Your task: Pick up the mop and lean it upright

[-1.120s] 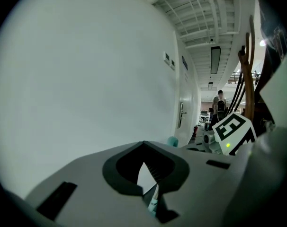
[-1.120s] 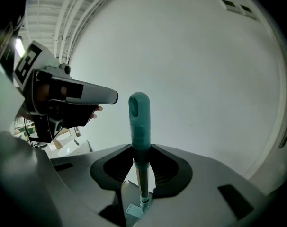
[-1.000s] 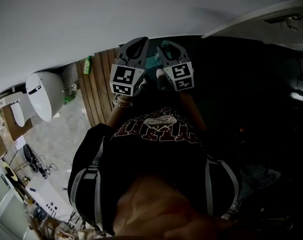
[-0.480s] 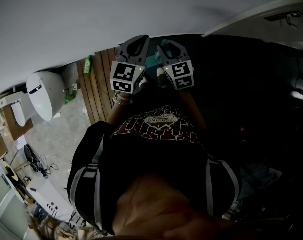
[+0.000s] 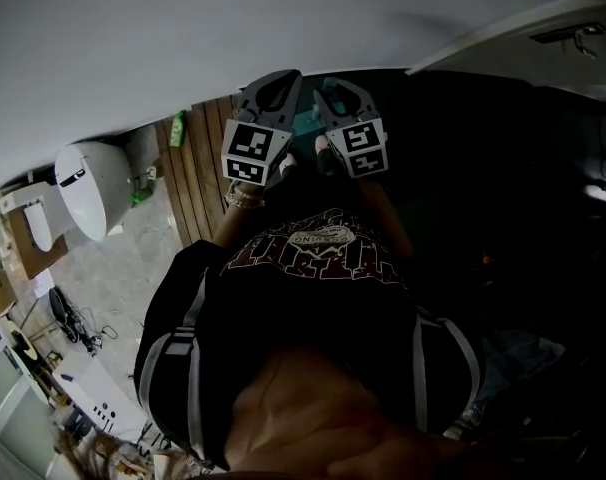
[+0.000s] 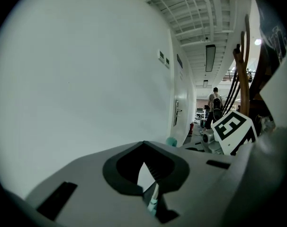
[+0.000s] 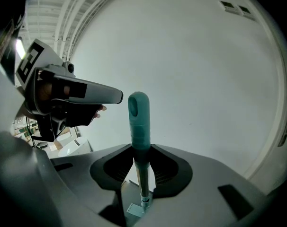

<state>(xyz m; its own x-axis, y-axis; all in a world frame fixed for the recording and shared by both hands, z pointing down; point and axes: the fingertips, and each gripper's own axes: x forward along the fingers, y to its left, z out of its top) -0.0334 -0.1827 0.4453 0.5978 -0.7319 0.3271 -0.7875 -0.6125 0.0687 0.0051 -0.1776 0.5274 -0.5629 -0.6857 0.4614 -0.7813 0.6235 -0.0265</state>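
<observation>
Beside a white wall (image 7: pixel 214 70), the mop (image 7: pixel 139 119) stands upright. Its teal grip rises between the jaws of the right tool (image 7: pixel 141 171), which stand wide, leaving a gap on either side of the shaft and not pressing it. The left tool (image 6: pixel 146 176), just beside it, holds nothing, its jaws only a narrow slit apart. Wooden floorboards (image 5: pixel 198 173) lie below both tools.
</observation>
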